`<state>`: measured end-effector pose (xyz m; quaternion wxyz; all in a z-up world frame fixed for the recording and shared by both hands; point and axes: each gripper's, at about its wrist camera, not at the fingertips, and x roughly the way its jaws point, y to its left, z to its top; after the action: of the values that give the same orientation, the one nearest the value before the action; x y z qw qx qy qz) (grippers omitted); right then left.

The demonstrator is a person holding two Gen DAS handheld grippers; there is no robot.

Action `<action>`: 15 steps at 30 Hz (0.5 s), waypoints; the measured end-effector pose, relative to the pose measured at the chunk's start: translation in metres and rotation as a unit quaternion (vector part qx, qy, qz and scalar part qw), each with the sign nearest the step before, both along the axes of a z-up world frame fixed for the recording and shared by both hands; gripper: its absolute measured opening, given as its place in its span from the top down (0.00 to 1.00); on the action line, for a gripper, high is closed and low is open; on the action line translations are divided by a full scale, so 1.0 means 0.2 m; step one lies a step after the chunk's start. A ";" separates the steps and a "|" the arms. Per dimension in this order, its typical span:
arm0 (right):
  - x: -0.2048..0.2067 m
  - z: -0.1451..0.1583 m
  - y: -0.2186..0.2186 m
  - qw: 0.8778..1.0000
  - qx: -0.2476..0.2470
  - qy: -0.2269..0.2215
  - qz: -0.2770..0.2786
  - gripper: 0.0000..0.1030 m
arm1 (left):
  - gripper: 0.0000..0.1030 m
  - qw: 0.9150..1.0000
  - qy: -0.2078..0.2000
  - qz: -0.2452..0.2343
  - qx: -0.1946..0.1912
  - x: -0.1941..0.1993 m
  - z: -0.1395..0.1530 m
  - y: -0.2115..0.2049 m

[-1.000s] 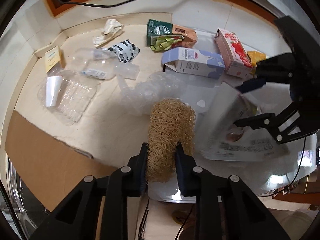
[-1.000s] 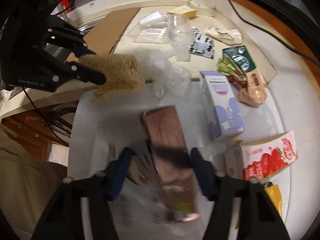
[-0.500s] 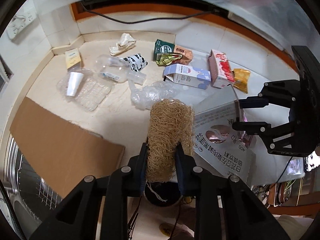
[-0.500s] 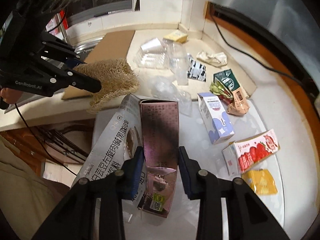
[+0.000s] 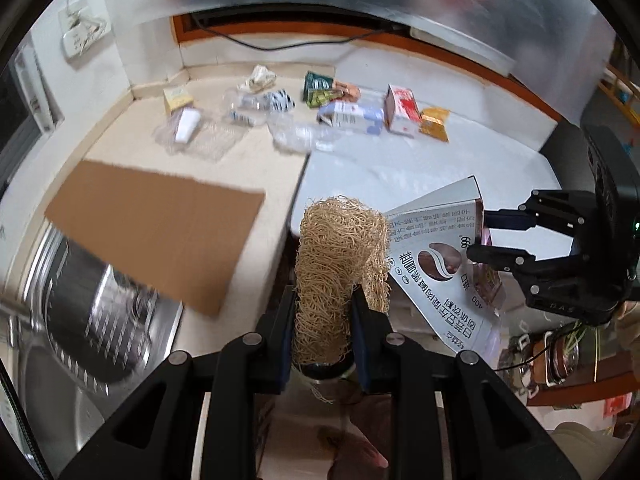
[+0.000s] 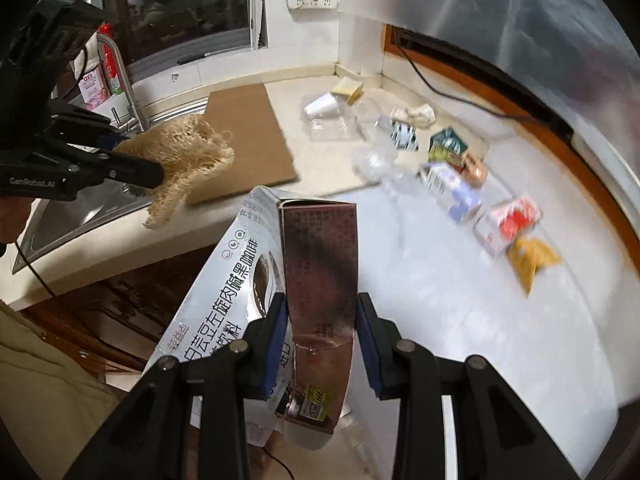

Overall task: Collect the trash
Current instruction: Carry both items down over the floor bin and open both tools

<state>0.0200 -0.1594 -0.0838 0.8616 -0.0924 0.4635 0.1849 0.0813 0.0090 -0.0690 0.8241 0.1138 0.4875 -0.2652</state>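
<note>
The left gripper (image 5: 322, 336), low in the frame's centre, is clamped on a tan loofah (image 5: 340, 268) that stands up between its fingers. The right gripper (image 6: 322, 346) has just been closing its jaws, and its blue pads (image 6: 276, 344) now pinch a flattened brown carton (image 6: 320, 272), with a white printed bag (image 6: 224, 292) pressed against the carton's left side. More trash lies across the counter (image 6: 460, 320) at upper right: a purple carton (image 6: 452, 188), a strawberry box (image 6: 508, 224) and a yellow packet (image 6: 532, 258).
</note>
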 end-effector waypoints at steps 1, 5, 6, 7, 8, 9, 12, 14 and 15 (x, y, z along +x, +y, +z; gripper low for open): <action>-0.05 -0.02 0.03 1.000 -0.001 0.004 -0.007 0.67 | 0.78 1.000 0.003 0.000 0.001 -0.03 -0.02 0.02; -0.20 -0.13 0.12 0.999 -0.011 0.022 -0.036 0.67 | 0.78 1.000 0.020 0.003 0.007 -0.15 -0.16 0.08; -0.22 -0.17 0.14 0.999 -0.015 0.029 -0.044 0.67 | 0.78 1.000 0.025 0.007 0.013 -0.17 -0.21 0.09; -0.24 -0.22 0.16 0.998 -0.020 0.038 -0.053 0.67 | 0.78 1.000 0.026 0.010 0.014 -0.19 -0.25 0.09; -0.26 -0.26 0.18 0.997 -0.025 0.046 -0.060 0.67 | 0.78 0.999 0.032 0.014 0.015 -0.20 -0.29 0.10; -0.27 -0.31 0.19 0.996 -0.030 0.054 -0.067 0.67 | 0.78 0.999 0.040 0.019 0.015 -0.21 -0.35 0.10; -0.28 -0.50 0.22 0.992 -0.041 0.084 -0.087 0.67 | 0.78 0.998 0.048 0.037 0.026 -0.23 -0.54 0.09; -0.27 -0.66 0.24 0.989 -0.051 0.101 -0.098 0.67 | 0.78 0.997 0.055 0.049 0.035 -0.23 -0.70 0.09; -0.26 -0.76 0.25 0.987 -0.055 0.110 -0.104 0.67 | 0.78 0.996 0.061 0.055 0.040 -0.22 -0.79 0.08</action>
<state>-0.0312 -0.1085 -0.2359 0.8138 -0.0698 0.5716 0.0777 0.0369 0.0251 -0.2260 0.8009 0.1037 0.5526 -0.2060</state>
